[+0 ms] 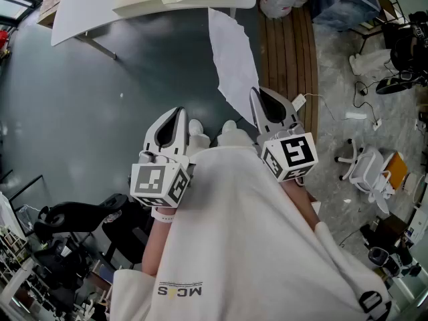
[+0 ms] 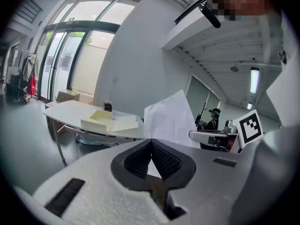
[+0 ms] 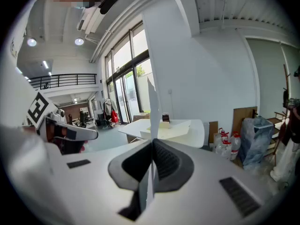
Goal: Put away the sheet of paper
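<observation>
The right tongs (image 1: 258,93) pinch one end of a white sheet of paper (image 1: 233,55), held over grey floor (image 1: 80,112) near a white worktop (image 1: 83,9), while the left tongs (image 1: 179,112) are closed, seemingly on nothing.

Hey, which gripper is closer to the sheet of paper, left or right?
Right. The right gripper is shut on the sheet of paper, at its near end. The left gripper, shut and empty, sits apart to the sheet's left.

right hand-held gripper (image 3: 151,147): jaws pinch sheet of paper (image 3: 153,108) edge-on | white table (image 3: 195,133) beyond
</observation>
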Motion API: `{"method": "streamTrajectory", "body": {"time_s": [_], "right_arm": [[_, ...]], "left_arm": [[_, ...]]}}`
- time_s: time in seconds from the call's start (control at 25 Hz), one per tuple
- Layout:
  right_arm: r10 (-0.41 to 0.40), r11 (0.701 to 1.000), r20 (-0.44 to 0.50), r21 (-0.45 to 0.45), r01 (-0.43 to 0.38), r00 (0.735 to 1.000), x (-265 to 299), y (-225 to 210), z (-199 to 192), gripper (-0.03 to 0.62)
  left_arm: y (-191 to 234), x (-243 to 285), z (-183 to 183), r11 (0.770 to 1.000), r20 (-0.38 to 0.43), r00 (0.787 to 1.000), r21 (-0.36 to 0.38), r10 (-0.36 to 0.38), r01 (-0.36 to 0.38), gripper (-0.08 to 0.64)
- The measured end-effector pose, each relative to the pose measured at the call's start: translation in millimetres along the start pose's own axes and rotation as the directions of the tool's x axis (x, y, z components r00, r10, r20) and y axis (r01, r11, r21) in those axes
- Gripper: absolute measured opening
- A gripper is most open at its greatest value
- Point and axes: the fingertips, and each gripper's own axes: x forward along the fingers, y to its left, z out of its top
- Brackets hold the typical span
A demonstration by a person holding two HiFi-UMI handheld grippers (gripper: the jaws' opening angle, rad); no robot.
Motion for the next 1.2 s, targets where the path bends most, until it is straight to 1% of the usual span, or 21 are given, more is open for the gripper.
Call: {"method": "streamTrajectory", "body": {"time_s": [0.2, 0.4, 0.56, 0.68, 0.8, 0.96, 1.2], "right_arm": [[-0.008, 1.0, -0.002, 0.002, 0.008, 1.0, -10.4, -12.6, -3.4, 0.014], [-0.027, 1.0, 0.022, 0.004, 0.027, 0.999, -21.8, -27.9, -3.7, 0.014], [-0.039, 0.999, 0.04, 0.025, 0.038, 0.998, -31.7, -42.3, -1.9, 0.014], [-0.041, 0.999, 0.058, 0.022, 0.04, 0.997, -30.9, -53.6, -1.4, 0.014], [-0.039, 0.999, 0.065, 0.038, 0.037, 0.997, -29.9, -64.2, -4.0, 0.014], [-0.032, 0.999, 0.063, 0.041, 0.029, 0.998, -18.0, -72.3, -3.6, 0.014], [-0.023, 1.0, 0.058, 0.011, 0.023, 0.998, 38.3, -81.9, 13.7, 0.014]], "left_arm": [[-12.4, 8.0, 1.0, 1.0, 0.006, 1.0, 0.002, -0.007, 0.007, 0.026], [-26.5, 17.6, -3.1, 1.0, -0.005, 1.0, 0.011, -0.016, 0.016, 0.026], [-37.1, 25.5, -2.2, 1.0, -0.007, 1.0, 0.027, -0.016, 0.016, 0.026], [-38.2, 32.5, -0.4, 0.999, 0.006, 1.0, 0.035, -0.005, 0.005, 0.026], [-38.0, 37.7, -0.5, 0.999, 0.001, 1.0, 0.048, 0.014, -0.014, 0.026], [-30.3, 50.8, 7.2, 0.998, 0.007, 1.0, 0.055, 0.019, -0.019, 0.026], [8.5, 93.6, 30.7, 0.999, 0.029, 1.0, 0.049, 0.006, -0.007, 0.026]]}}
